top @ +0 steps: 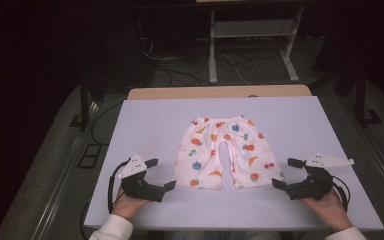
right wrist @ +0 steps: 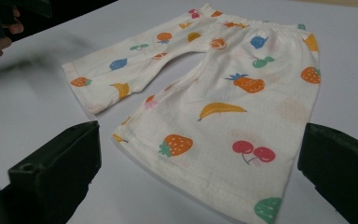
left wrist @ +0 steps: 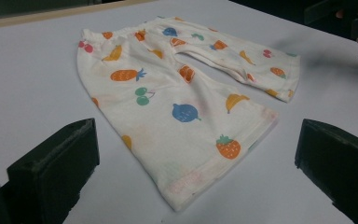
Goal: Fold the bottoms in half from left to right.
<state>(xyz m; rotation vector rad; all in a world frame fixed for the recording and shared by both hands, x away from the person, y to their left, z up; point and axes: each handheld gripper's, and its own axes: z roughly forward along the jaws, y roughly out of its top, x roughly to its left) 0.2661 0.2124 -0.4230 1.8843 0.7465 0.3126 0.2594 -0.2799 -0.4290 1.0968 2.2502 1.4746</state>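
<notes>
- High view: the small shorts (top: 222,152), white with a fruit print, lie flat in the middle of the pale bench (top: 150,120), waistband at the far side and both leg hems toward the person.
- Left hand-held gripper (top: 161,174) stays just beside the hem of the left leg, jaws wide open, holding nothing.
- Right hand-held gripper (top: 286,173) stays just beside the hem of the right leg, jaws also wide open and empty.
- Left gripper view: the nearest hem lies between the two black jaws, not touched.
</notes>
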